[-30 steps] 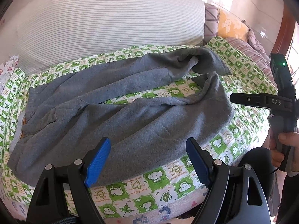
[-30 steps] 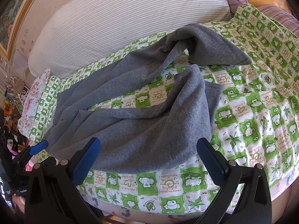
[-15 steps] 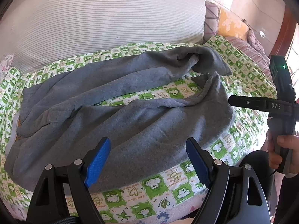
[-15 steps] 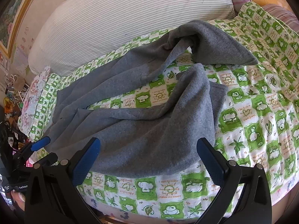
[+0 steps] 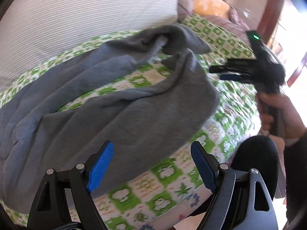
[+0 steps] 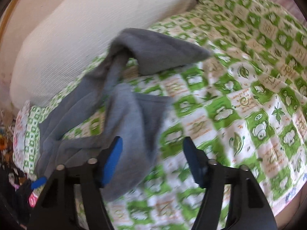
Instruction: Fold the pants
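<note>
Grey pants [image 5: 119, 103] lie crumpled across the bed's green patterned sheet [image 5: 226, 122], legs running to the right, the far leg's end folded back. My left gripper [image 5: 151, 164] hovers open above the near leg's edge, nothing between its blue pads. In the left wrist view a hand [image 5: 274, 111] holds my right gripper [image 5: 222, 72] just right of the leg ends. In the right wrist view the right gripper [image 6: 152, 161] is above the near leg's end [image 6: 134, 126]. Its jaws are closing, with grey cloth showing between them and the pads not pressing on it.
A large white striped bolster [image 5: 86, 19] lies along the bed's far side. Orange and pink pillows [image 5: 209, 5] sit at the far right by a wooden frame [image 5: 268, 15]. Colourful clutter [image 6: 7, 143] shows past the bed's left end. The sheet [image 6: 249, 95] right of the pants is bare.
Both views have shifted and blurred with motion. The right gripper has swung in towards the leg ends and its jaws have narrowed. The left gripper has come closer to the pants, still open.
</note>
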